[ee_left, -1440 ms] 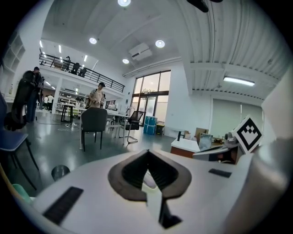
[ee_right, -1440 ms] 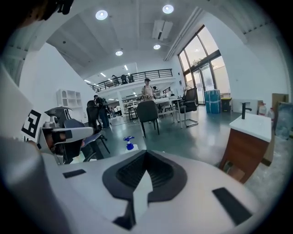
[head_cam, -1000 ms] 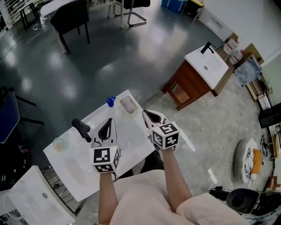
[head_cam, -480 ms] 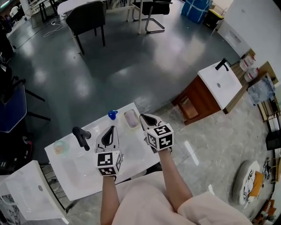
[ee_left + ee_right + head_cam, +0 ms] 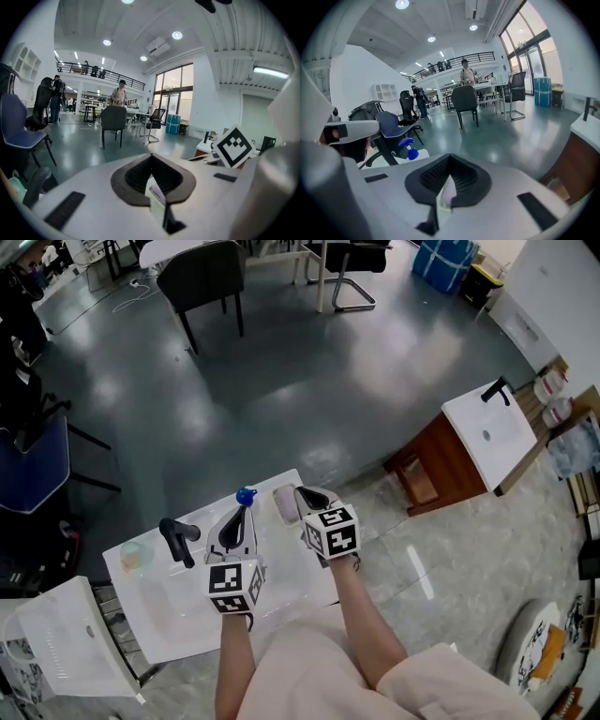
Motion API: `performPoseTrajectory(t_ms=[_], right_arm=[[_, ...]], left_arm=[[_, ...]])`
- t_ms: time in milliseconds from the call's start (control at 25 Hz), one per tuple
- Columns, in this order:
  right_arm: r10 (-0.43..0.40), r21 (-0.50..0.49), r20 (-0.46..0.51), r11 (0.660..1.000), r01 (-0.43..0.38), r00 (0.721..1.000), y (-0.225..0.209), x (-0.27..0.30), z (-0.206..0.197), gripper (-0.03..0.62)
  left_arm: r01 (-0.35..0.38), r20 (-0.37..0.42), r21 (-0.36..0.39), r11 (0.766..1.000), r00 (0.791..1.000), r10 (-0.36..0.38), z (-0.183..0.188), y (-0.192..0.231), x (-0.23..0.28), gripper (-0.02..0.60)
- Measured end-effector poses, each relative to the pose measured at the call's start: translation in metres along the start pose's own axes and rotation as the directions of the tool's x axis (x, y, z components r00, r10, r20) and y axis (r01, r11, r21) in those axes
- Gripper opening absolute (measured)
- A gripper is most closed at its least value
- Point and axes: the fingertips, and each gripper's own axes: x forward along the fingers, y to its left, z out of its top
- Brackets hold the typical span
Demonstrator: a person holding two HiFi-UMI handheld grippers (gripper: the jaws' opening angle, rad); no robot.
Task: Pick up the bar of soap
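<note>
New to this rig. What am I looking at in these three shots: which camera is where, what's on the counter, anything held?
No robot: a person holds a claw tool in each hand, left claw and right claw; the marker cubes are part of them. The wide shot comes from a camera on the person's head, looking steeply down. The other two come from cameras riding on each claw, looking along its jaws. On the white basin top are a black faucet, a blue pump top, a pale cup and the bar of soap, close by the right claw's tip. Both claws are shut and hold nothing; the soap is not yet picked up.
</note>
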Motion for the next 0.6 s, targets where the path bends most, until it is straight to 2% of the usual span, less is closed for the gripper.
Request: performPoseTrajectory(t_ms=[320, 600], right_arm=[[-0.026, 0.016, -0.076, 0.999, 0.028, 0.997, -0.009, 0.016, -0.020, 0.005], [-0.031, 0.004, -0.140, 0.999, 0.032, 0.990, -0.008, 0.026, -0.037, 0.009]], left_arm=[[0.013, -0.091, -0.029, 0.999, 0.996, -0.016, -0.044, -0.001, 0.012, 0.006], [0.012, -0.114, -0.036, 0.999, 0.993, -0.016, -0.056, -0.003, 0.015, 0.006]])
